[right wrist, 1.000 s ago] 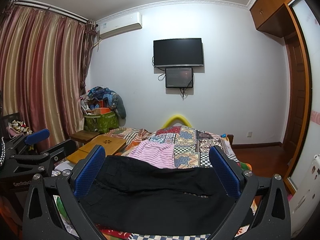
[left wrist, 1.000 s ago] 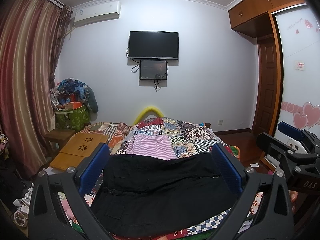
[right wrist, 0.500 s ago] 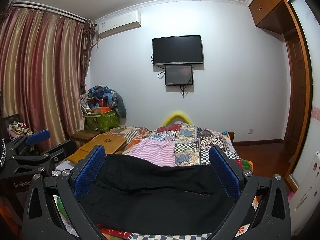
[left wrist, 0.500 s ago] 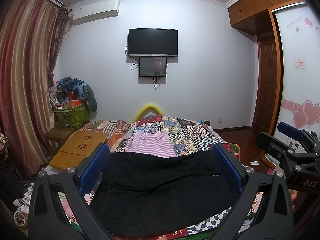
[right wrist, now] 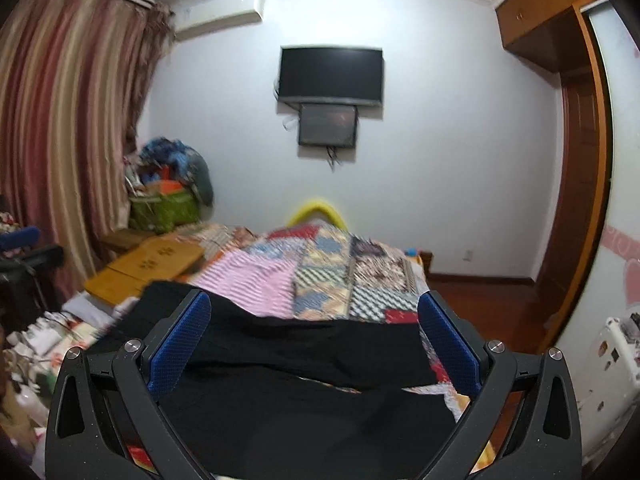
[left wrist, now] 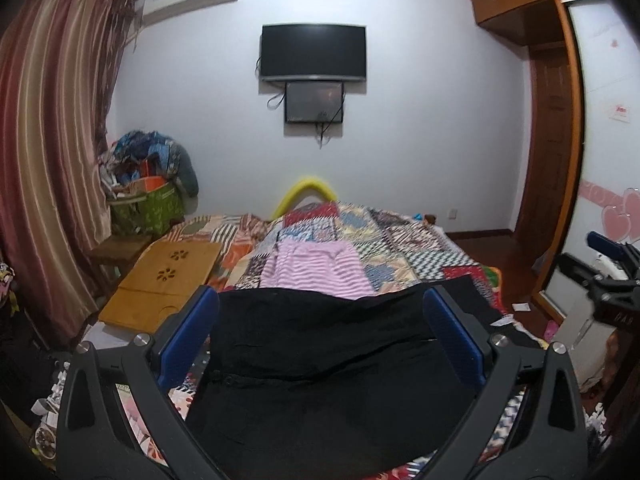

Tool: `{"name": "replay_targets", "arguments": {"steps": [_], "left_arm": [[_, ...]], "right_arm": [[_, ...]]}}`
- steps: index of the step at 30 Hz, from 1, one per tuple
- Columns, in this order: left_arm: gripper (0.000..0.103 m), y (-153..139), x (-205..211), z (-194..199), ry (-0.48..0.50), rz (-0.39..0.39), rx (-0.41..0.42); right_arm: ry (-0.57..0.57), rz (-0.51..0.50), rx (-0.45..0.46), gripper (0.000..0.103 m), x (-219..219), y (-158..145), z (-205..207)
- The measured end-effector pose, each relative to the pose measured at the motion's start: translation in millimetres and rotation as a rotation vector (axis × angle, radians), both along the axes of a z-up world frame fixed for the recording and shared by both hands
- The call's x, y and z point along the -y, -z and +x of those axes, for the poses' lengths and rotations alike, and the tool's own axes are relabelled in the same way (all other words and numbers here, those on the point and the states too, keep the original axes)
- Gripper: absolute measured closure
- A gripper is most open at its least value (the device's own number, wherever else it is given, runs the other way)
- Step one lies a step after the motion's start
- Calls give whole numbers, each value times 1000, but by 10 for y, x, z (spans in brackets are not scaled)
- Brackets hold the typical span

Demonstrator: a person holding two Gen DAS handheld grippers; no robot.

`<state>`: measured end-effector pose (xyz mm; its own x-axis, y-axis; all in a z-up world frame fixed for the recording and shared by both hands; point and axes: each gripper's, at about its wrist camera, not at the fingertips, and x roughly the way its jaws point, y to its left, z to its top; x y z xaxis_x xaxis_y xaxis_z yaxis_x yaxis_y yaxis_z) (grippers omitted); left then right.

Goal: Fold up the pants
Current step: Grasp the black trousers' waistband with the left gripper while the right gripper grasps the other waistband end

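Note:
Black pants (left wrist: 328, 364) lie spread across the near end of a bed with a patchwork quilt (left wrist: 384, 236); they also show in the right wrist view (right wrist: 304, 392). My left gripper (left wrist: 320, 320) is open, its blue pads wide apart above the pants, holding nothing. My right gripper (right wrist: 312, 320) is open too, above the right part of the pants. The right gripper's body shows at the right edge of the left wrist view (left wrist: 604, 280). The left gripper shows at the left edge of the right wrist view (right wrist: 24, 252).
A pink striped garment (left wrist: 316, 268) lies on the quilt beyond the pants. A wooden lap table (left wrist: 164, 276) lies at the bed's left. A green bin of clutter (left wrist: 148, 200) stands by the curtain (left wrist: 44, 152). A wardrobe (left wrist: 560, 152) stands at the right.
Both grippers have tilted and moved lower toward the pants. The right wrist view has swung and is blurred by motion. Both stay open.

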<state>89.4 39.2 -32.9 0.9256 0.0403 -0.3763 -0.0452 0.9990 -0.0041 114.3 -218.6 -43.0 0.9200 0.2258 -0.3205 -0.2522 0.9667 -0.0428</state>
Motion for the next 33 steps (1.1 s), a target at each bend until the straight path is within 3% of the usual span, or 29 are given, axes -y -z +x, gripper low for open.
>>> {"name": "replay_targets", "arguments": {"steps": [4,11,14,18,21,22,29,33], "left_arm": [[0,192,-234,420,-49,36,-52],[0,620,-696,1080,-99,102,-131],[0,877,-973,1460,-111,112,-215],[0,1187,-1289,1896,-140,85,-319],[0,1416,-1538,2182,-129,18,-370],[2,1511,-1640,2288,-130,-13,-383],[38,1832,-1975,2733,-175,-69,-452],[40,1988,-2113,2909,-194,-78,-507]], "right_arm": [[31,19,-95,0,285,140,386],[73,-86,-183,0,519,286,908],[66,-127,-219,1,589,404,1196],[56,-136,-293,1,708,637,1590],[54,-148,-352,2,767,852,1879],[44,-142,-364,2,786,938,1963],[56,-161,-433,4,958,1350,2462],[66,-177,-486,16,1044,1536,2677]]}}
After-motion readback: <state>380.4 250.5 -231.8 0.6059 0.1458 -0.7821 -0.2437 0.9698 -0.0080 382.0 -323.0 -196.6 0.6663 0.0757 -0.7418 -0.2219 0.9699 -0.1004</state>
